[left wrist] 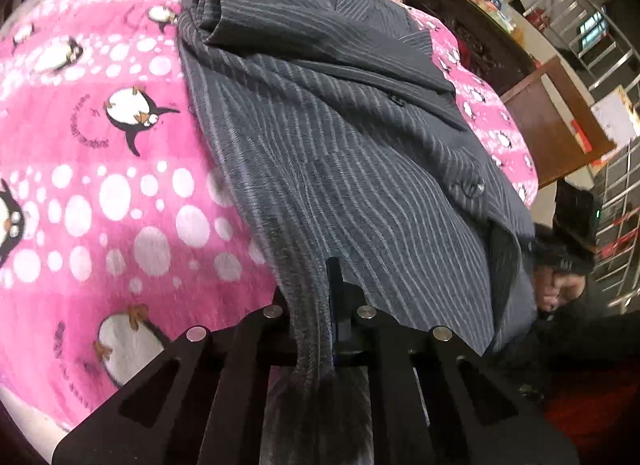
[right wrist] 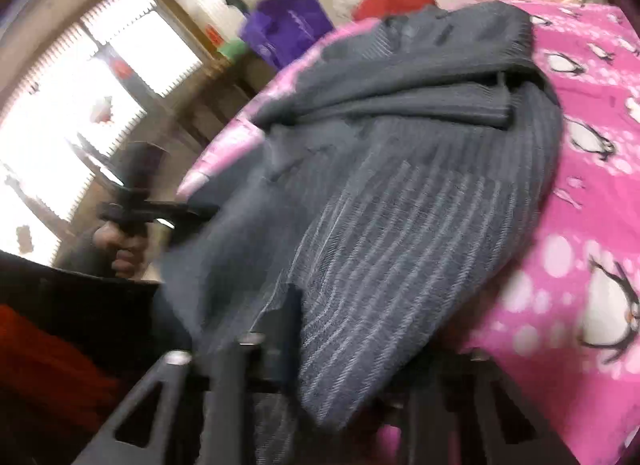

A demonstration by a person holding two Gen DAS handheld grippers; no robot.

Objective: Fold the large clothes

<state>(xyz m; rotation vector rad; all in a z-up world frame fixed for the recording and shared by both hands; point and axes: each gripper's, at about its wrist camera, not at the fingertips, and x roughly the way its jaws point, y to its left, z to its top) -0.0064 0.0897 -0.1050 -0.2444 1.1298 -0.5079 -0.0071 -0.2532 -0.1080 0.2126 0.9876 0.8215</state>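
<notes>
Item: pinstriped suit jacket [left wrist: 360,153], one, dark grey, lying front-up on a pink penguin-print blanket [left wrist: 100,185] spread over a bed.

Position: the jacket's long axis runs from the near edge of the bed, where both grippers stand, away toward the far edge, collar end farthest off. Its hem overhangs or is lifted at the near edge. One sleeve [left wrist: 208,13] lies folded across the chest at the far end.

Left gripper [left wrist: 334,305]: closed on the jacket's hem at one near corner; cloth passes between the fingers and trails back over the frame.

Right gripper [right wrist: 280,329]: appears clamped on the other near hem corner, though blur hides the fingertips; cloth drapes over it.

Governing relation: the whole jacket lies ahead of both grippers, each about equally near its own corner, so a hem-to-collar fold would, by my judgement, travel along the long axis.

Count: jackets, one; sleeves visible, one; buttons [left wrist: 468,187] visible, two; blankets, one; grippers, two.

Other: purple bag [right wrist: 288,25] beyond the bed.
</notes>
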